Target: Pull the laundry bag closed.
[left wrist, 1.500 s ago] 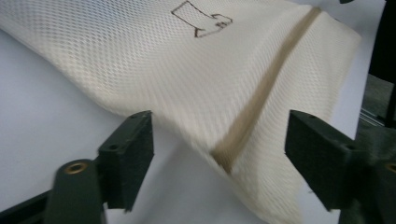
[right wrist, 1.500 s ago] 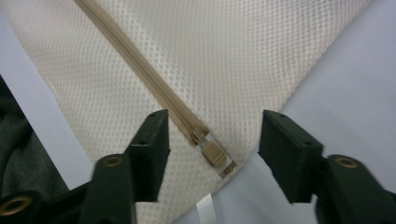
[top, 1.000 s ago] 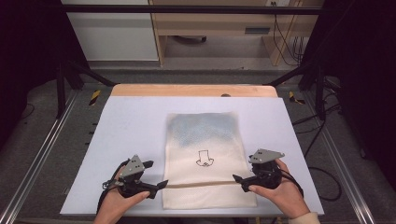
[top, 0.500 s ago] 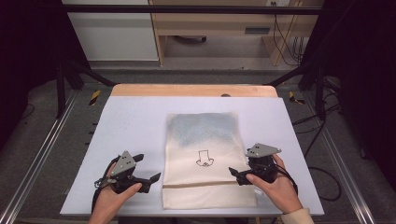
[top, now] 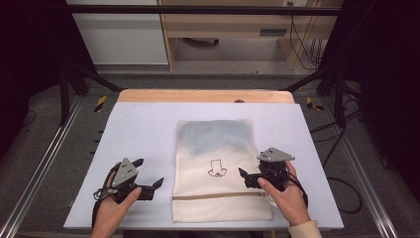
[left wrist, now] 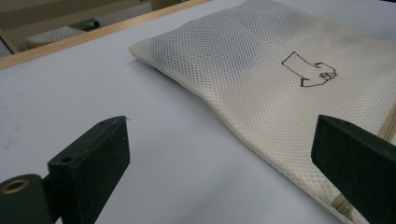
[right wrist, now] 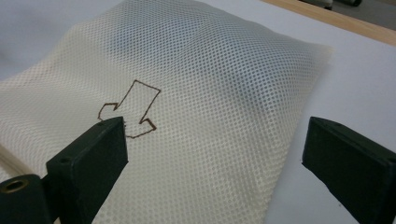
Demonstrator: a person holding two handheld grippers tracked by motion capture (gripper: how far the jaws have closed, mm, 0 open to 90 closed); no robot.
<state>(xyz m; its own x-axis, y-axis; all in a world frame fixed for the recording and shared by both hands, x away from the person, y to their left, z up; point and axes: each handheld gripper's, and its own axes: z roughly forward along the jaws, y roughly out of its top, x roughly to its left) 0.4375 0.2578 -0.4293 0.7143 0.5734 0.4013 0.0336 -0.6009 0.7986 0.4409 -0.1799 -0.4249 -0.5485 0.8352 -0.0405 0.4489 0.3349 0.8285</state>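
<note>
— So, where is the mesh bag (top: 218, 168) lying at this moment?

— It is lying flat in the middle of the white table (top: 138, 129), with its zipper edge (top: 218, 196) at 6 o'clock, toward the person. A small arrow drawing (top: 216, 168) is sitting at its centre.

— And what are the grippers doing?

— The left gripper (top: 148, 174) is resting on the table at 9 o'clock from the bag, just beside it, jaws spread and holding nothing. The right gripper (top: 241, 173) is hovering over the bag's 3 o'clock edge, jaws also spread and empty.

— What could be going wrong from here?

— I am thinking the mesh is thin and slippery. If a jaw is closing only on the top layer, the bag may be bunching or sliding instead of lifting.
</note>
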